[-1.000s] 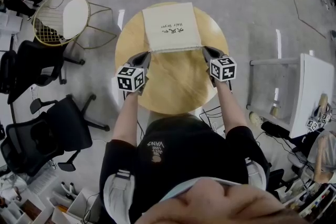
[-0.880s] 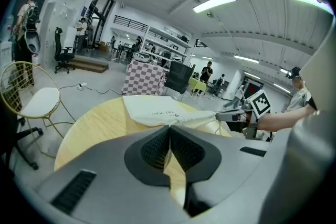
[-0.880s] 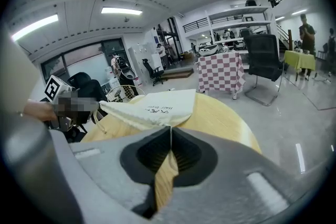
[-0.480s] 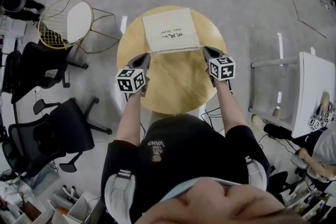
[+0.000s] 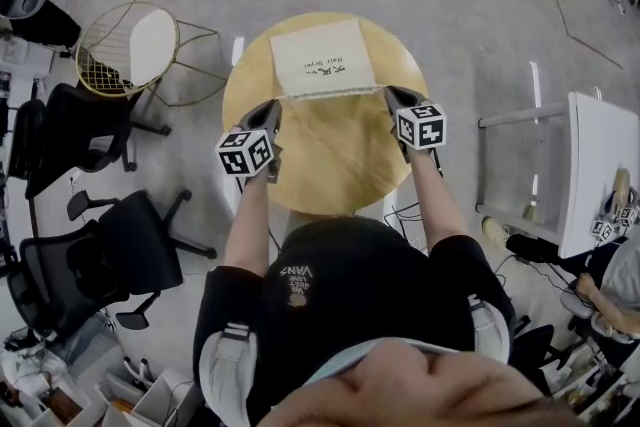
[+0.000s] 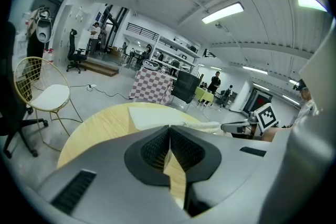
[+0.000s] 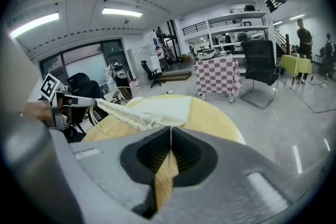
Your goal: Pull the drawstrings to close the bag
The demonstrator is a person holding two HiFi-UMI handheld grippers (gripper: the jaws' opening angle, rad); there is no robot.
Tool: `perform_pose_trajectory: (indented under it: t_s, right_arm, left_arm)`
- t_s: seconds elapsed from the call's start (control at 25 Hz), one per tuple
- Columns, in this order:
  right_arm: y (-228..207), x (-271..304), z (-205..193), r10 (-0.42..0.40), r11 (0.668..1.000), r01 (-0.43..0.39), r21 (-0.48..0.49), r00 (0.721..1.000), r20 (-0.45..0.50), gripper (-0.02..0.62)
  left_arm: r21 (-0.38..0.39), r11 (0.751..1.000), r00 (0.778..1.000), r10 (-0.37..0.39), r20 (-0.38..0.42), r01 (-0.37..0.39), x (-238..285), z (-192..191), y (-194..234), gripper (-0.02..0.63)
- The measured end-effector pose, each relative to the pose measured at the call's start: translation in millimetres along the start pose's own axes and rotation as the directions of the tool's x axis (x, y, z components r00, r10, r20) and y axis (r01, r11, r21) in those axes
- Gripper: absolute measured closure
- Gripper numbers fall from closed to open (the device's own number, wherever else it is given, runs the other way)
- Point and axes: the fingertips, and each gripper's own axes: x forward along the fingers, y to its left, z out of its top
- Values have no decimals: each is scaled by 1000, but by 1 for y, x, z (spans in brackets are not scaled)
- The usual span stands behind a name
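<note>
A cream drawstring bag (image 5: 322,58) with small print lies on the round wooden table (image 5: 330,155). Its near edge (image 5: 330,93) is gathered and stretched between my two grippers. My left gripper (image 5: 272,107) sits at the edge's left end, jaws shut on the drawstring there. At the right end my right gripper (image 5: 392,95) is shut on the other drawstring. In the left gripper view the shut jaws (image 6: 169,127) point over the bag (image 6: 157,115) toward the right gripper (image 6: 239,126). The right gripper view shows its shut jaws (image 7: 170,127), the bunched bag (image 7: 157,108) and the left gripper (image 7: 79,102).
A gold wire chair with a white seat (image 5: 130,40) stands left of the table. Black office chairs (image 5: 90,255) crowd the lower left. A white table (image 5: 600,175) is at the right edge. A checkered-cloth table (image 7: 218,73) stands beyond the round table.
Both grippers have lifted slightly, still at the ends of the bag's gathered edge. The bag has kept its place on the table.
</note>
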Motion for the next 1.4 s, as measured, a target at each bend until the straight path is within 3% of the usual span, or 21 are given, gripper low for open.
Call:
perform_pose_trajectory:
  t_s: [0.68,1.4]
  right_arm:
    - [-1,-17,0,-39,999,39,2,999,16,594]
    - [1,-25,-21,-89,993,88,80,996,11,594]
  left_arm:
    - [-22,999,997,50,61,-49,-22,4,2,592]
    - [-182,977,988,129,88,-112,-33,-12,25,592]
